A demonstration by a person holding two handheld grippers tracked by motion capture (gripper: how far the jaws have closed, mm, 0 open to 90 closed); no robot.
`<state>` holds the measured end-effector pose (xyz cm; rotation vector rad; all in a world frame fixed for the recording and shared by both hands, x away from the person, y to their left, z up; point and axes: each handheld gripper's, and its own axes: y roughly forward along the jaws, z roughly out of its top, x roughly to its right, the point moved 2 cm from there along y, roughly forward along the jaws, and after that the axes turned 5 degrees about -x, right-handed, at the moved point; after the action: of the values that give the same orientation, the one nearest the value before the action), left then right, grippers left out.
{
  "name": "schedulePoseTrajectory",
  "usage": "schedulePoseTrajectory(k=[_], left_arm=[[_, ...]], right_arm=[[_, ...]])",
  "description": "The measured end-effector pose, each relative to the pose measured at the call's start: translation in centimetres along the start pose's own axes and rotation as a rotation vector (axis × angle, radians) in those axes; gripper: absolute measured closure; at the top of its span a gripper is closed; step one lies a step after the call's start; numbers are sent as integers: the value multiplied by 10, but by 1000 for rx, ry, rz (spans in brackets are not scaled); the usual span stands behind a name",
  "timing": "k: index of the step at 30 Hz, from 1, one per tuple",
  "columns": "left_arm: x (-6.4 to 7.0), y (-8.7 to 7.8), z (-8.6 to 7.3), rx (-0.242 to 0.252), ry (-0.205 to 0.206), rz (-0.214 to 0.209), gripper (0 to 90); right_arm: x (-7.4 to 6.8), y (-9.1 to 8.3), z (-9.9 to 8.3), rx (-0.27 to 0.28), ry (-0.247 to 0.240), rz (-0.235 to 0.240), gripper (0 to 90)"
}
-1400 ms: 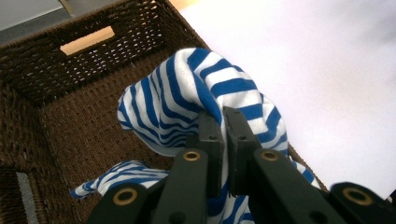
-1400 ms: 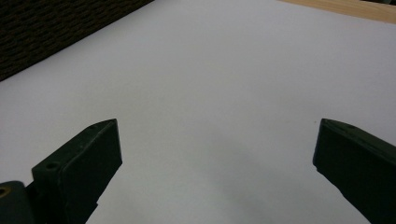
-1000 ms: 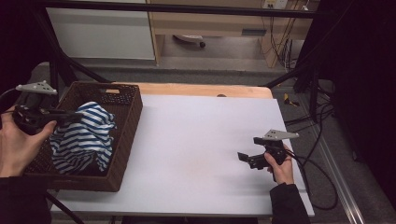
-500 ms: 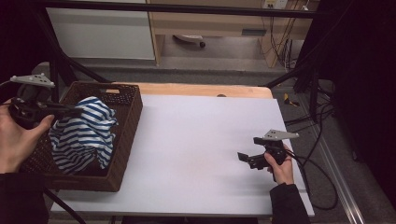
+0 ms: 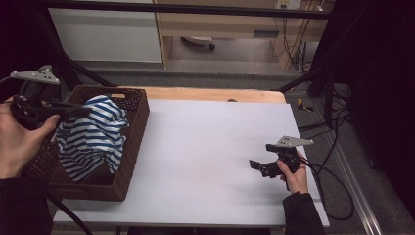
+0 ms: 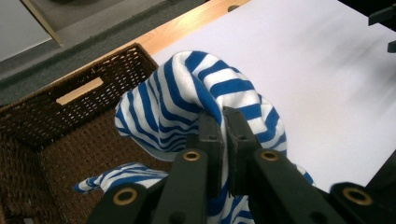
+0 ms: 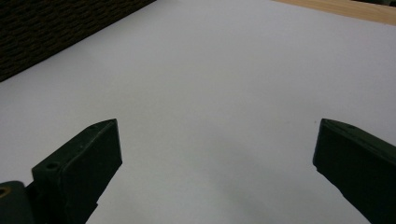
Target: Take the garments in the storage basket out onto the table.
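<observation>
- Left gripper (image 5: 80, 110): was held in the person's left hand (image 5: 17, 142) at the left edge of the high view, above the basket. Its jaws were pressed together on a fold of the striped cloth, as seen in the left gripper view (image 6: 223, 126). A grey three-cornered plate sat on top of it.
- Striped cloth (image 5: 95, 134): blue and white, bunched. Its upper part was lifted clear of the basket rim and hung from the left gripper's jaws; its lower part trailed down inside the basket. In the left gripper view (image 6: 187, 93) a loose end lay on the basket floor.
- Basket (image 5: 132, 147): dark brown wicker, rectangular, open-topped, standing on the left part of the table. A slot handle showed in one end wall in the left gripper view (image 6: 56, 107).
- Right gripper (image 5: 260, 165): was held in the person's right hand (image 5: 293, 174) low over the right side of the table, well apart from the basket. Its jaws stood wide apart with nothing between them; the right gripper view (image 7: 217, 168) showed bare tabletop in the gap.
- Table (image 5: 210, 147): white top with a wooden strip along the far edge.
- Cables (image 5: 333, 191): black, trailing off the table's right side to the floor.
</observation>
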<state>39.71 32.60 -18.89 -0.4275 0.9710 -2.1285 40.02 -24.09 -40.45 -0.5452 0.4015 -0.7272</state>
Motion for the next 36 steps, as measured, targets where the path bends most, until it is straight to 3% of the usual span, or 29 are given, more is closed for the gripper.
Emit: schedulePoseTrajectory(k=[36], left_arm=[[44, 11, 48, 15, 112, -73, 867]], right_arm=[[0, 0, 0, 1, 1, 1, 16]])
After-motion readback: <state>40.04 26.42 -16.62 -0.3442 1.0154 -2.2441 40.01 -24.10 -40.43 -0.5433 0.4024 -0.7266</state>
